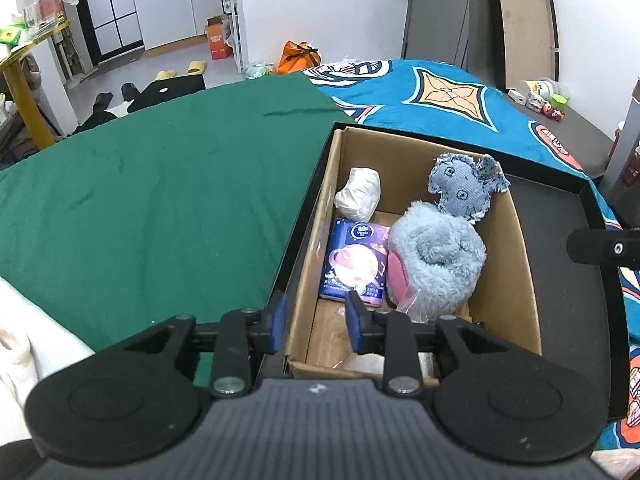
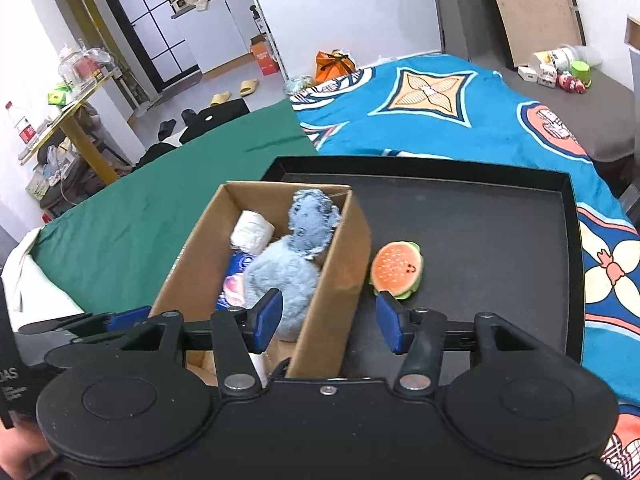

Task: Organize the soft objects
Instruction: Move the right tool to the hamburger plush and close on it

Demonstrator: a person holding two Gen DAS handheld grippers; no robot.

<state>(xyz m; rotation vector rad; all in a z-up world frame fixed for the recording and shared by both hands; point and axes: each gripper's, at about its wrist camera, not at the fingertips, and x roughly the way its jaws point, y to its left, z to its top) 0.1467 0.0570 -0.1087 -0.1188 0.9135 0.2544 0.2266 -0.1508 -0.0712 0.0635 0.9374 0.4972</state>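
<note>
The one soft thing left outside is the small plush burger with an orange speckled bun and green rim (image 2: 396, 270). It lies on the black shallow tray (image 2: 500, 232), just beside the right wall of the open brown cardboard box (image 2: 344, 264), perhaps touching it.

Inside the box sit a fluffy grey-blue plush with a pink patch (image 1: 436, 258), a flat denim-blue rag toy with a stitched face (image 1: 464, 186) leaning on the far wall, a crumpled white paper wad (image 1: 358, 194) and a purple soft packet (image 1: 356, 262).

The right gripper (image 2: 328, 322) hangs over the box's near right corner with its blue pads set fairly wide and nothing between them but the cardboard wall. One pad is inside the box by the fluffy plush, the other outside, near the burger.

The left gripper (image 1: 316, 322) straddles the box's left wall with a narrower gap and holds nothing.

I'd worry that the right fingers, lowered as they stand, would catch the wall and shove or tip the light box, or pinch the fluffy plush instead. The burger is squat and tight to the box, so a pad could push it along the slick tray rather than grip it. The left fingers could drag the box sideways too.
</note>
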